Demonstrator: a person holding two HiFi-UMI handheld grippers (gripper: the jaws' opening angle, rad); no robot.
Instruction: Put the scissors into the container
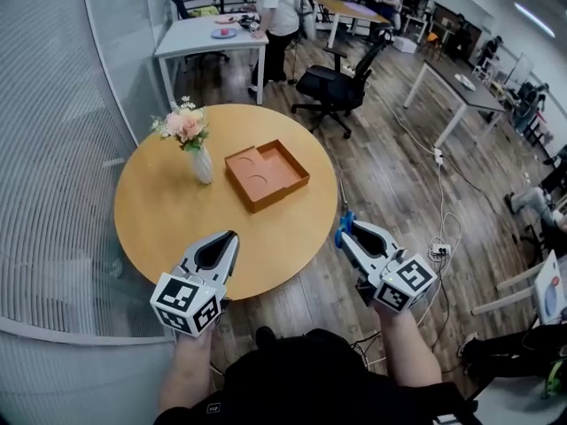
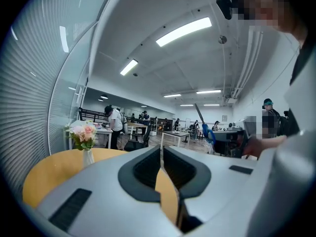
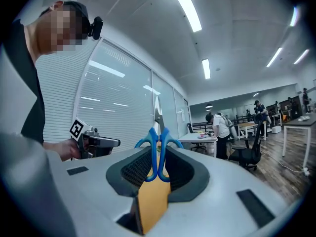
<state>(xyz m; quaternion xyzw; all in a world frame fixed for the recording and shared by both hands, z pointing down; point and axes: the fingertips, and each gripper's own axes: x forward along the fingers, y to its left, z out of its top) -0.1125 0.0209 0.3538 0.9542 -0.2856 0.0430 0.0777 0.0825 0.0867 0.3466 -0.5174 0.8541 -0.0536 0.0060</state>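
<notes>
The scissors [image 1: 345, 219], with blue handles, are clamped upright between the jaws of my right gripper [image 1: 342, 235], which hangs just off the round table's right edge. In the right gripper view the blue handles [image 3: 159, 154] sit between the shut jaws and the blades point up. The container [image 1: 266, 174] is an orange square tray near the table's middle, well ahead of both grippers. My left gripper [image 1: 232, 236] hovers over the table's near edge, jaws shut with nothing between them [image 2: 162, 150]. The left gripper view also catches the scissors [image 2: 205, 128] at a distance.
A white vase of pink flowers [image 1: 197, 145] stands left of the tray on the wooden table [image 1: 159, 211]. A curved slatted wall [image 1: 44, 149] runs along the left. A black office chair [image 1: 341, 82], desks and people fill the room behind.
</notes>
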